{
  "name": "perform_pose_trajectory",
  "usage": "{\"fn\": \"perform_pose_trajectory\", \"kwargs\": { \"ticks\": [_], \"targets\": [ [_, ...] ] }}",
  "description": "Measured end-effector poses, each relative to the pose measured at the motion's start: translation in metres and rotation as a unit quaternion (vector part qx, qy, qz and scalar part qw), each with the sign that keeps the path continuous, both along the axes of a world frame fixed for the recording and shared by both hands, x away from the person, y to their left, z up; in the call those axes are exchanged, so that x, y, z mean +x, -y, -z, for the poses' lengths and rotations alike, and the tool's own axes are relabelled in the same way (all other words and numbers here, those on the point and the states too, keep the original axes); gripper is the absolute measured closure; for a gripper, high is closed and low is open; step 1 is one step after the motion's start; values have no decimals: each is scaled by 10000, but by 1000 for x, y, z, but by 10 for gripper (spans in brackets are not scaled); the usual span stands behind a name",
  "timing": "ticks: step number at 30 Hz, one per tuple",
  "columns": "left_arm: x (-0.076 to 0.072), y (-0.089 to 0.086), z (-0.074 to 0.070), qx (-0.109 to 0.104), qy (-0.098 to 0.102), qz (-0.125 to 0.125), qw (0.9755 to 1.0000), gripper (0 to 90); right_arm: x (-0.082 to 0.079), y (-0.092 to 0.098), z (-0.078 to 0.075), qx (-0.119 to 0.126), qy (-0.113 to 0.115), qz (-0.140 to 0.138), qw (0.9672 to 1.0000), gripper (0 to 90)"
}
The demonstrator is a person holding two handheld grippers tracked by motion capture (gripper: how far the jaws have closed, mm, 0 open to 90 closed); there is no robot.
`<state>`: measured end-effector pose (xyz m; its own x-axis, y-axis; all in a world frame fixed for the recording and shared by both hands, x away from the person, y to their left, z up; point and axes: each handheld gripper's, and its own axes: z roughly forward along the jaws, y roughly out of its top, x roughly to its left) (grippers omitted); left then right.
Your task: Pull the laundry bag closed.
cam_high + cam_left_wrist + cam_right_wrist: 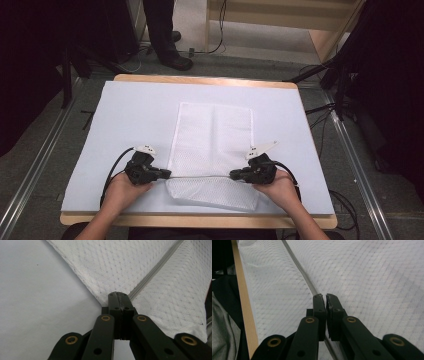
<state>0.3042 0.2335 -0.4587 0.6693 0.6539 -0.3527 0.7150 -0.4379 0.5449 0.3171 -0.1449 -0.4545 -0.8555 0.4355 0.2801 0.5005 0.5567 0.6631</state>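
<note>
From the high view, one white mesh cloth [212, 150] lies in the middle of the table [130, 115], its near part folded along a taut edge between the two grippers, with a person's legs beyond the far edge. The left hand-held gripper [118, 295] is clamped on the cloth's fold corner, where the weave shows closely. The right hand-held gripper [324, 297] is clamped on the fold edge, beside the table's wooden rim

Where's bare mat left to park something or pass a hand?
Free: the wide strip of blue mat left of the white mesh cloth, the narrower strip to its right, and the band along the far edge. Crowded: the near edge, where the left tongs and right tongs clamp the cloth's fold taut between them.
</note>
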Motion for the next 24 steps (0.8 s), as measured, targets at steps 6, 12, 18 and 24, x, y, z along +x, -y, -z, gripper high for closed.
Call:
{"fn": "perform_pose_trajectory", "kwargs": {
  "ticks": [6, 12, 18, 24],
  "targets": [
    [0, 0, 0, 8, 2, -2, 10000, 900, -1, 8, 0, -13, -9, 72, 10000, 891],
    [0, 0, 0, 3, -1, -1, 10000, 900, -2, 10, -1, -12, 12, 41, 10000, 890],
    [0, 0, 0, -10, 4, 12, 10000, 900, -1, 10, 0, -15, -28, 46, 10000, 891],
    [0, 0, 0, -9, 6, 0, 10000, 900, -2, 14, 0, -59, -25, 84, 9999, 891]
  ]
}}
